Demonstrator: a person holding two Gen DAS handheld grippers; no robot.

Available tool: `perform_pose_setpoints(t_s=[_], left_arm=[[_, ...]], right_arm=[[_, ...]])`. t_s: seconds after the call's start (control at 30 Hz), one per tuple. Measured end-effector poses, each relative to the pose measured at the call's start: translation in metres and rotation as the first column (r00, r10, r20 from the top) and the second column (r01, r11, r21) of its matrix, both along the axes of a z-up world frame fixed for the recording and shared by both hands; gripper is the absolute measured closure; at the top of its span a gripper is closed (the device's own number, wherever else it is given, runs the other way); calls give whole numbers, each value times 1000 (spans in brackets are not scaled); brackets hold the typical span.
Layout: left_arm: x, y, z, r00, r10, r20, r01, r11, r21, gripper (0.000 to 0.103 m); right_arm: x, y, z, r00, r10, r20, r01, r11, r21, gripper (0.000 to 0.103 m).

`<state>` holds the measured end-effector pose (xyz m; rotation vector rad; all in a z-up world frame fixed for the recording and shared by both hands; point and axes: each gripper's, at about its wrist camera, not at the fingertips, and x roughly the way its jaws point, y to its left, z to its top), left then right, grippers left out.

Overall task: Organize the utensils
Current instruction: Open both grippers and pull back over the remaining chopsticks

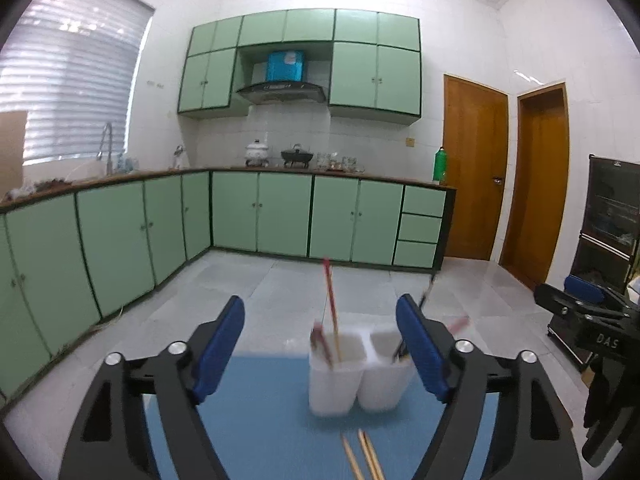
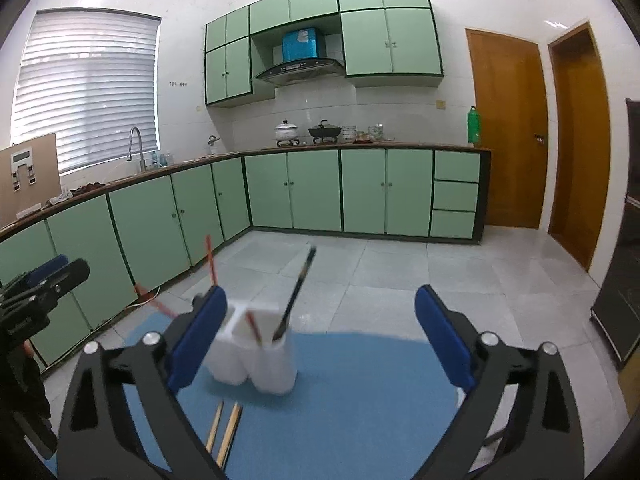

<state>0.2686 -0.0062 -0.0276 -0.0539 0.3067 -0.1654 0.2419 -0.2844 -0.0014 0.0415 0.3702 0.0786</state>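
Observation:
A white two-compartment holder (image 1: 344,380) stands on a blue mat (image 1: 260,400). Red chopsticks (image 1: 331,304) lean in its left compartment, and a black chopstick (image 2: 298,292) stands in the right one beside a short red stick (image 2: 253,326). Two wooden chopsticks (image 1: 364,456) lie on the mat in front of the holder (image 2: 260,364). My left gripper (image 1: 320,304) is open, with nothing between its blue pads, and the holder stands just beyond them. My right gripper (image 2: 320,292) is open too, its left pad next to the holder. Both views are somewhat blurred.
The mat (image 2: 360,380) covers a table with tiled floor beyond. Green base cabinets (image 2: 360,192) run along the far and left walls under a counter with pots. Two wooden doors (image 2: 508,132) stand at right, and a black cabinet (image 1: 608,220) is at far right.

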Motion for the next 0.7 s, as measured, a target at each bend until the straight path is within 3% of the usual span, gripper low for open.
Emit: perform_pose_setpoints(t_s=[0.27, 0.47, 0.7], left_arm=[[-60, 13, -71, 989, 32, -143, -28, 999, 31, 19], [-82, 16, -132, 956, 58, -288, -32, 995, 92, 19], [-94, 19, -171, 919, 78, -387, -31, 991, 127, 19]], right_arm=[[-73, 17, -72, 993, -7, -121, 10, 999, 31, 6], [-102, 32, -125, 972, -10, -236, 21, 999, 48, 6], [-120, 48, -160, 948, -11, -318, 20, 1000, 23, 6]])
